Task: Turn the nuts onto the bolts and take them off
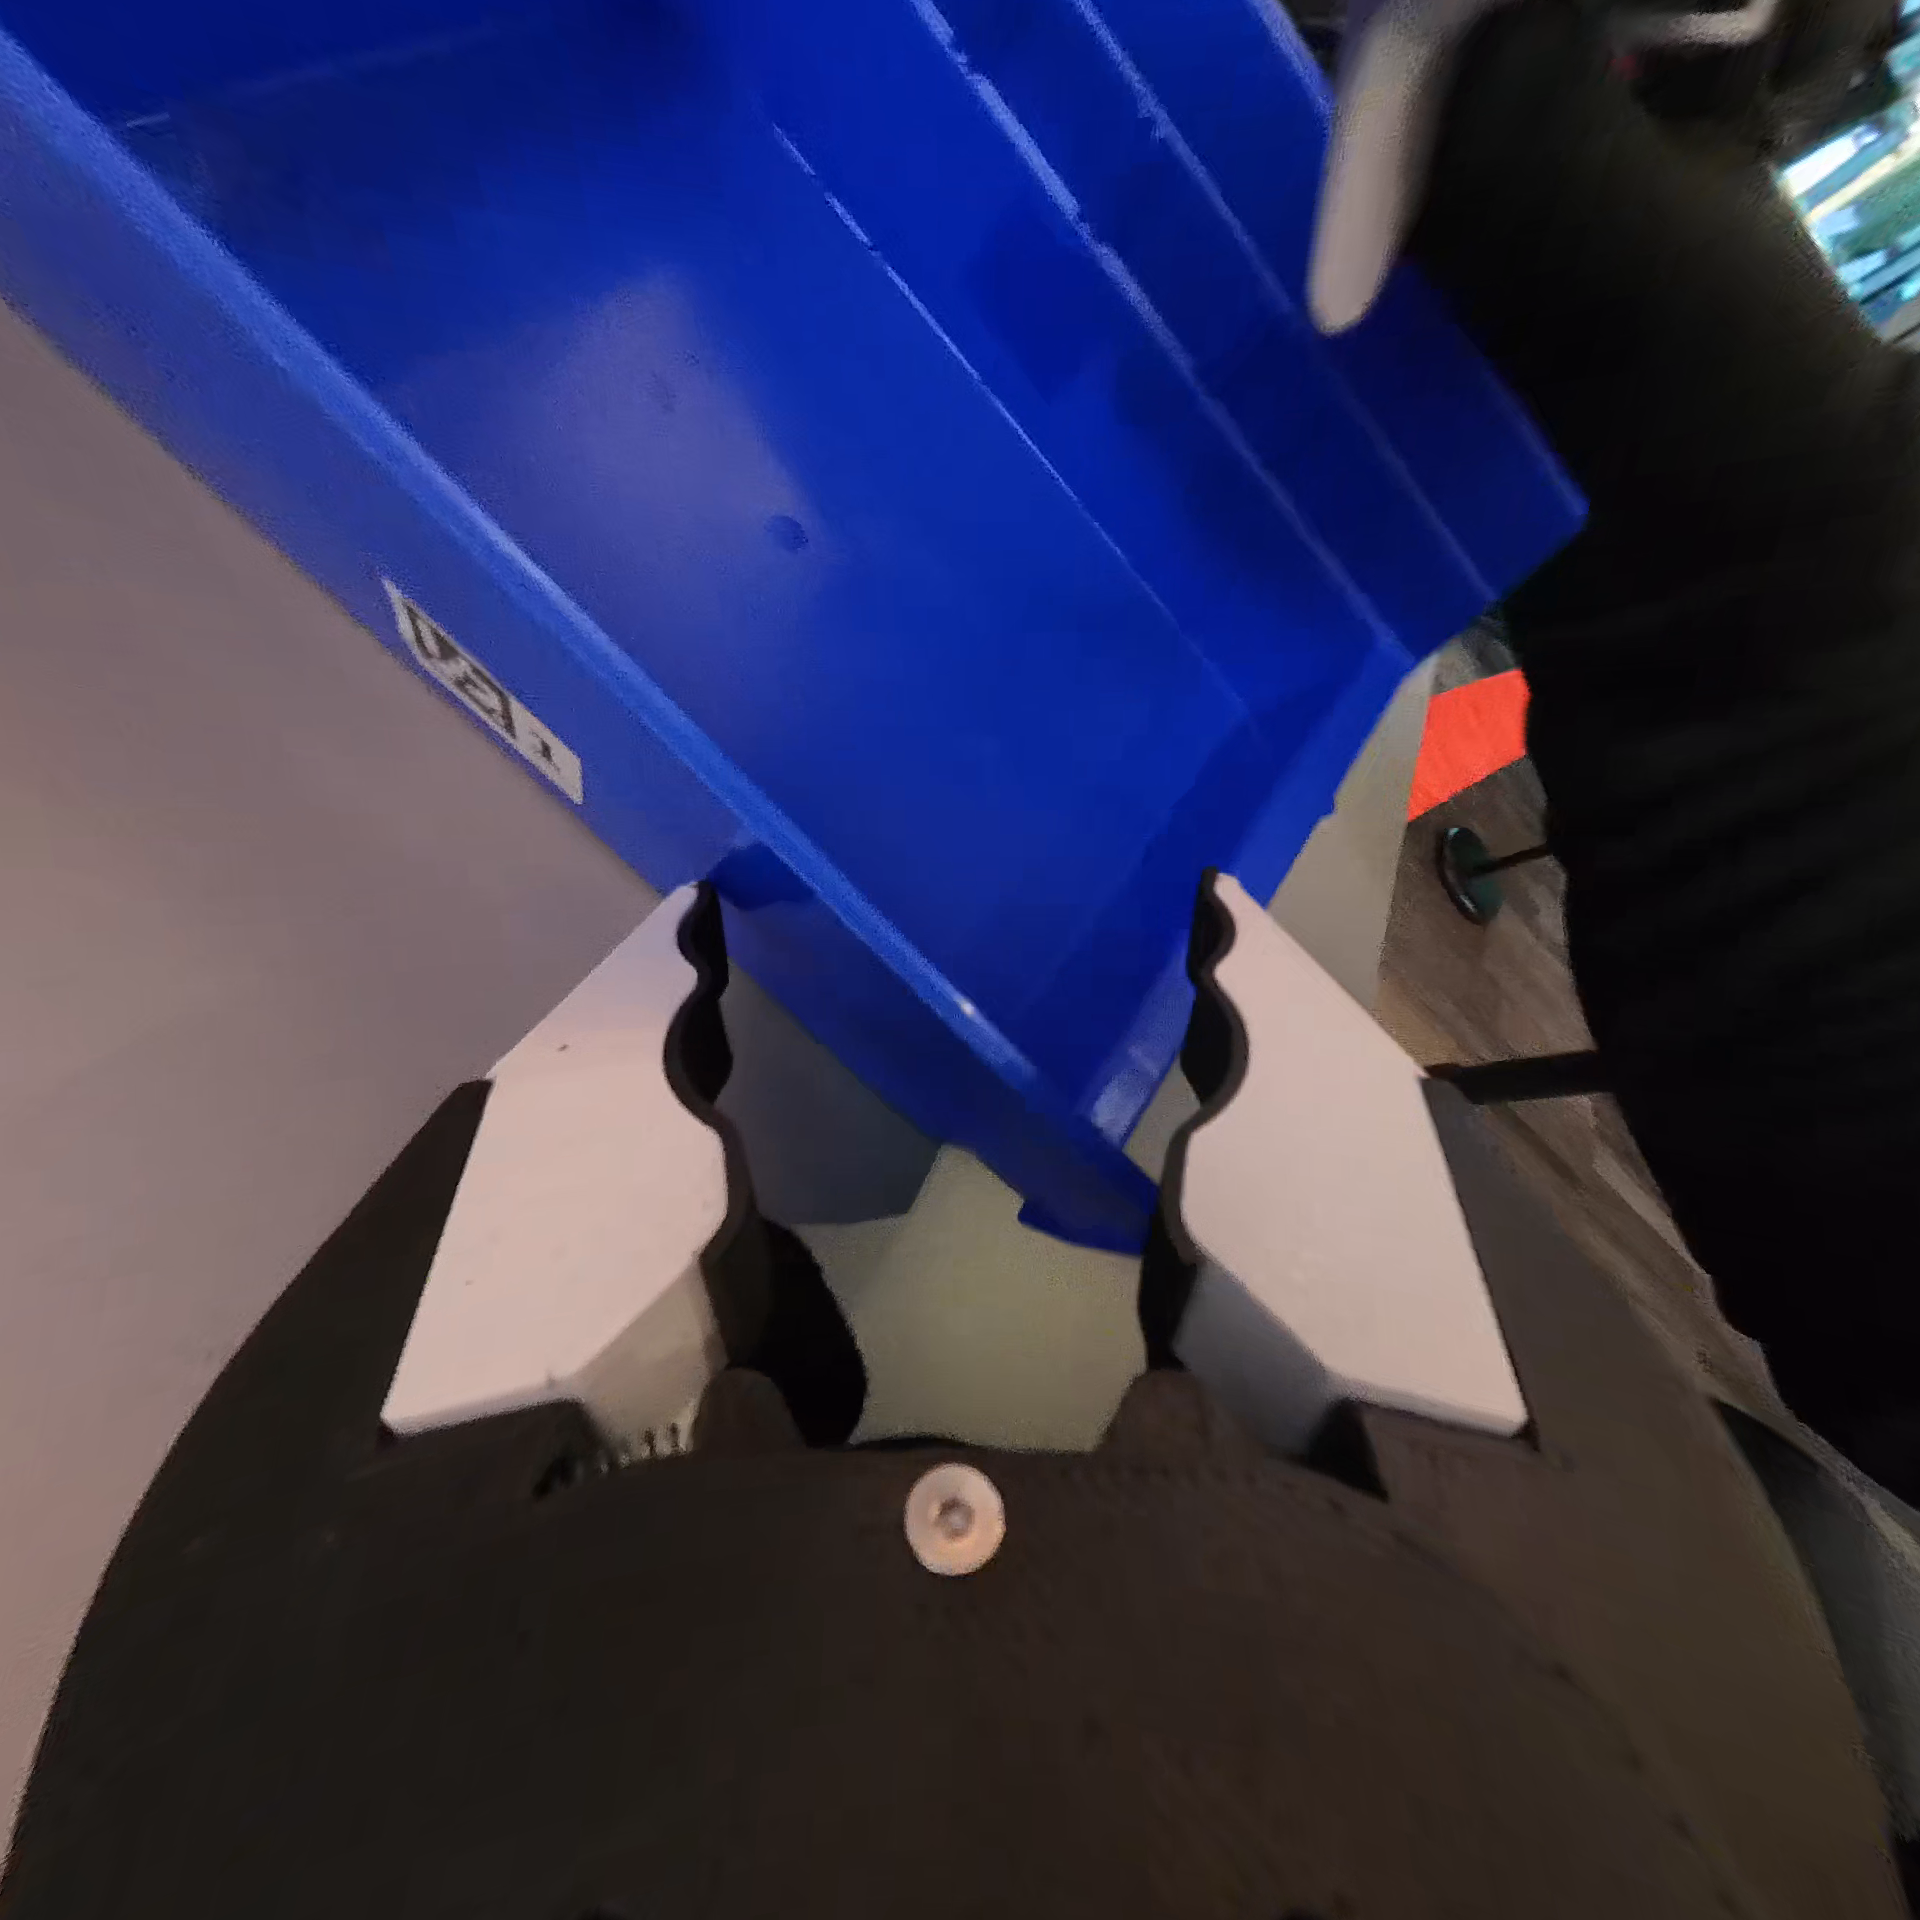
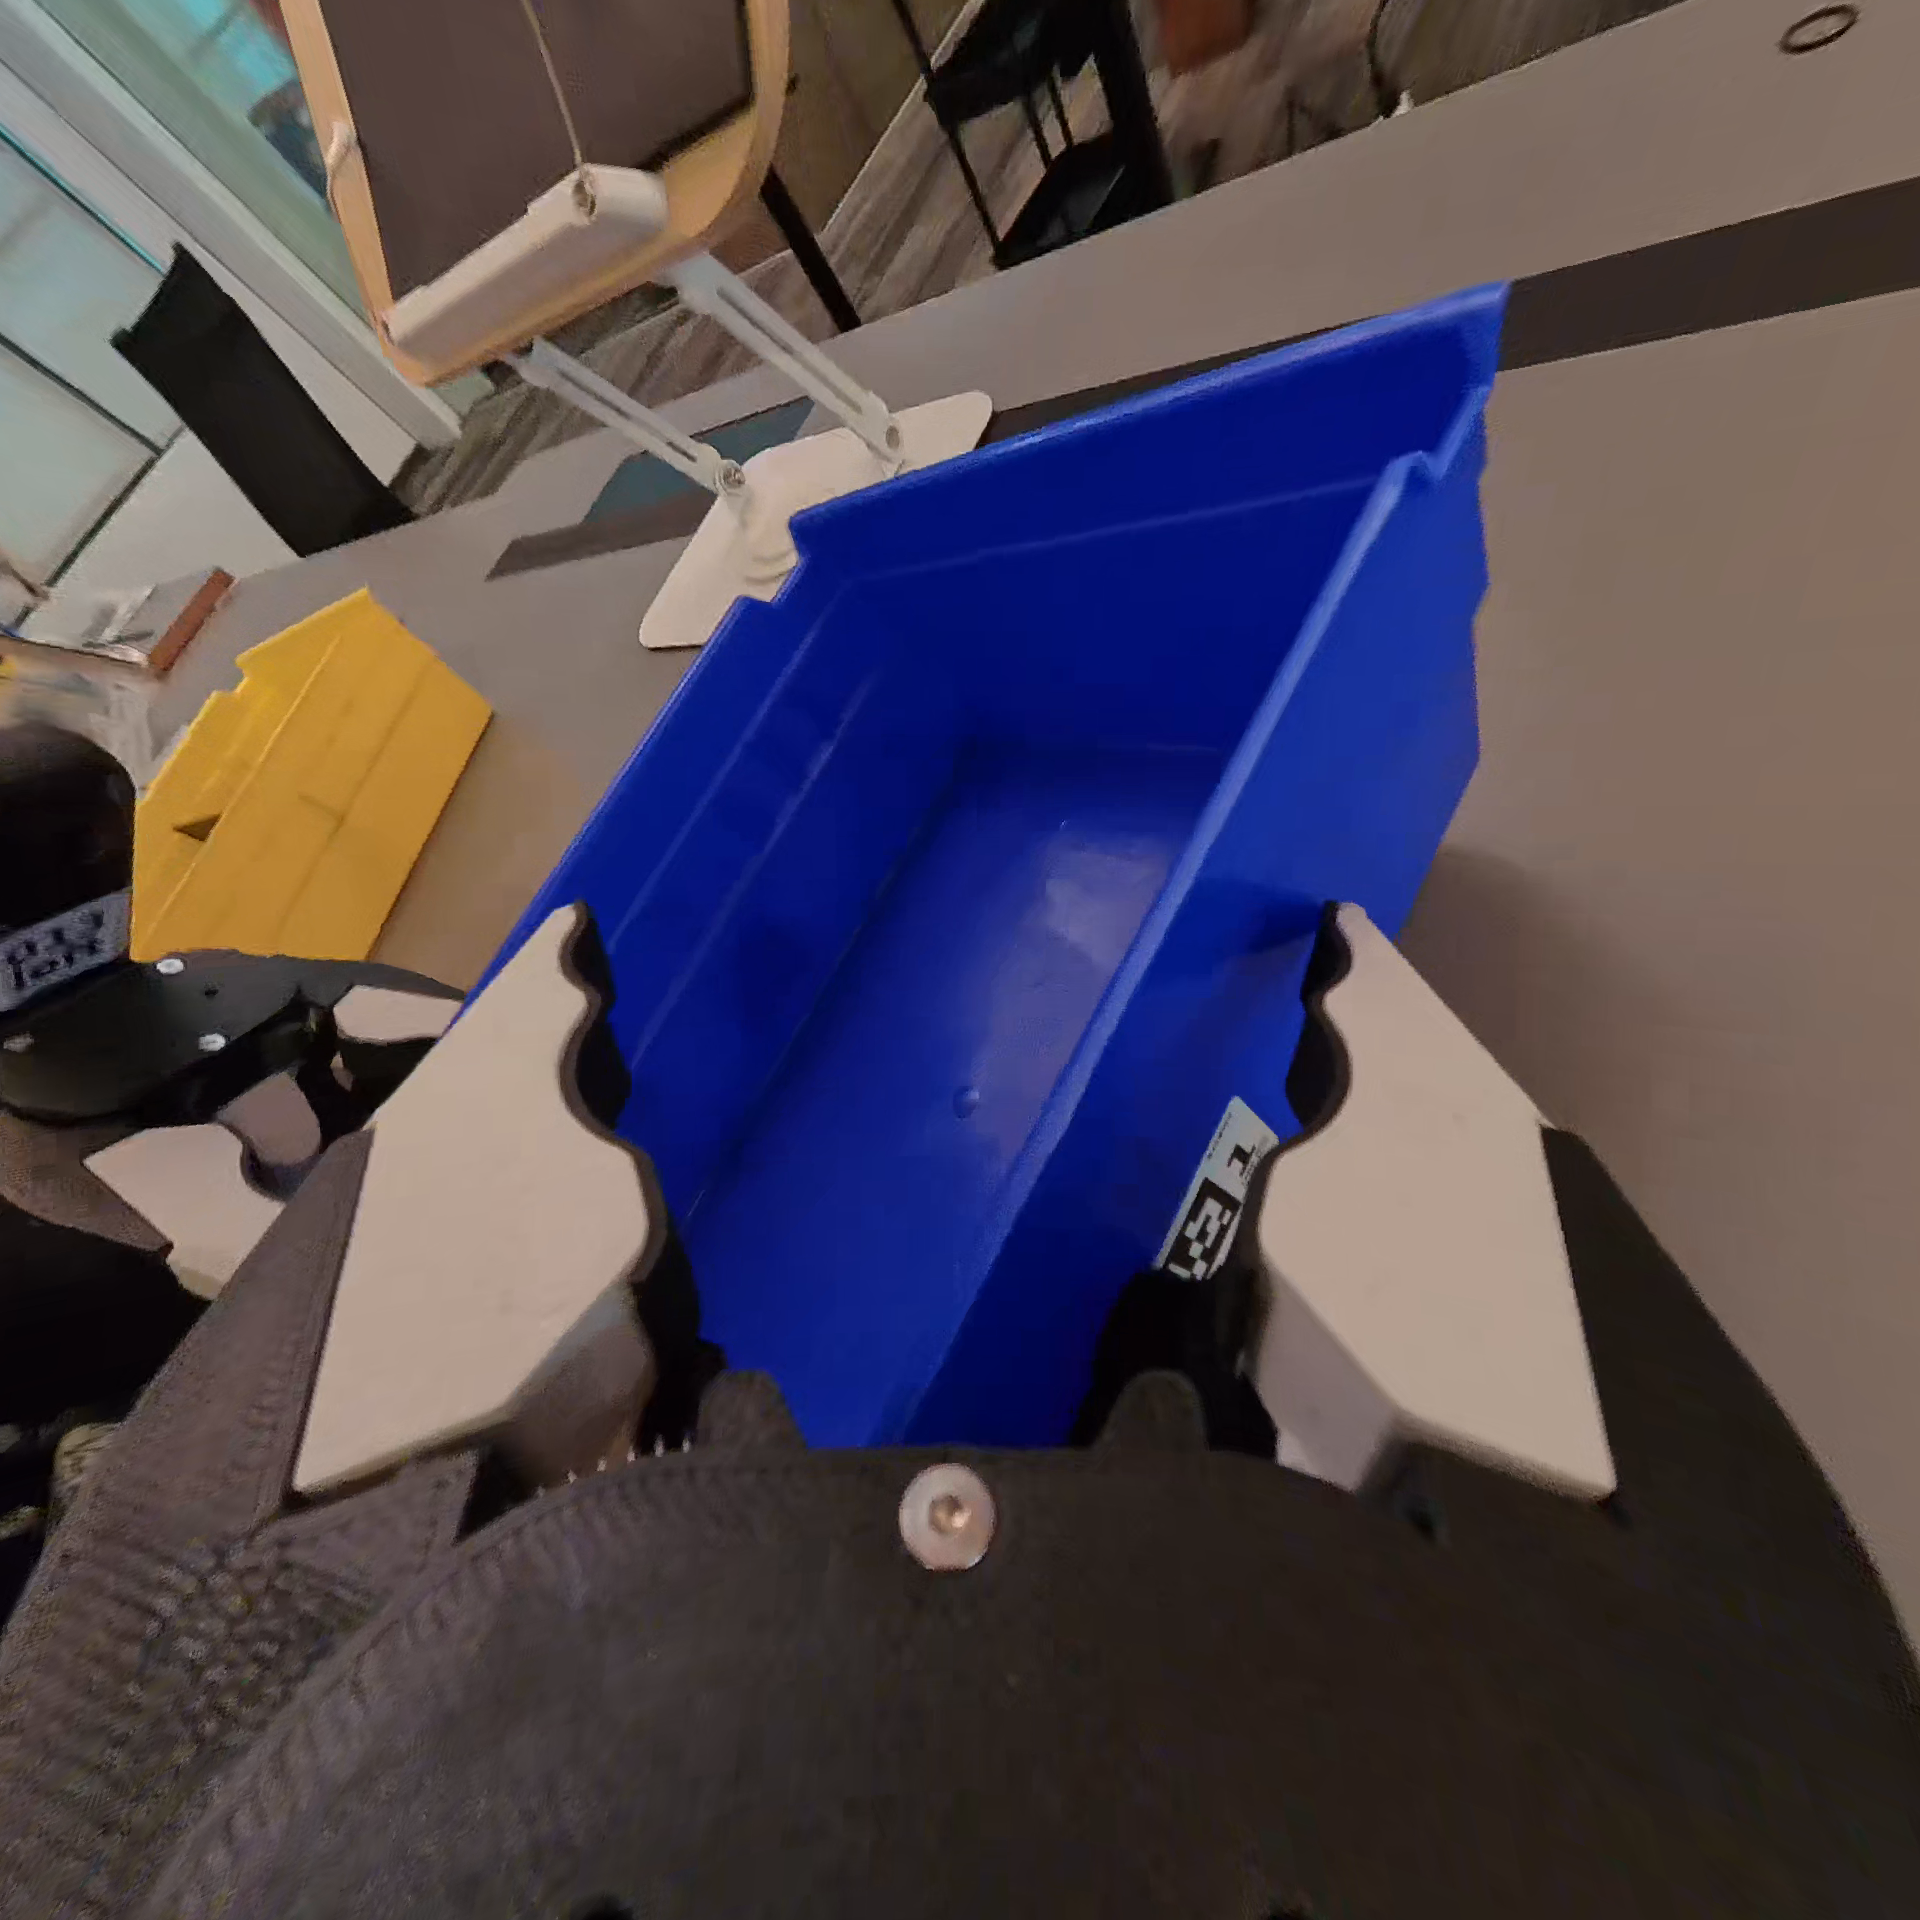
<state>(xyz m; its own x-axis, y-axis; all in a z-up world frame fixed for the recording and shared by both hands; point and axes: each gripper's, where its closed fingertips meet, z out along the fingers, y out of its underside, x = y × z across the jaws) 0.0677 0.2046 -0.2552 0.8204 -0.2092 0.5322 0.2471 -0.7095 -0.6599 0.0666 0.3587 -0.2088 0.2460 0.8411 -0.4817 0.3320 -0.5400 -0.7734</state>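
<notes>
In the left wrist view, the left gripper [image 1: 951, 997] has its fingers apart around the near corner of a blue bin [image 1: 831, 436], whose long axis runs toward the upper right, where a dark sleeve [image 1: 1714, 623] hides its far end; bare grey bench [image 1: 208, 831] lies at left. In the right wrist view, the right gripper [image 2: 956, 1039], fingers spread, straddles the bin's near end. Its interior shows no nuts or bolts, and a yellow bin [image 2: 301, 769] and a white lamp [image 2: 810, 499] stand at upper left.
</notes>
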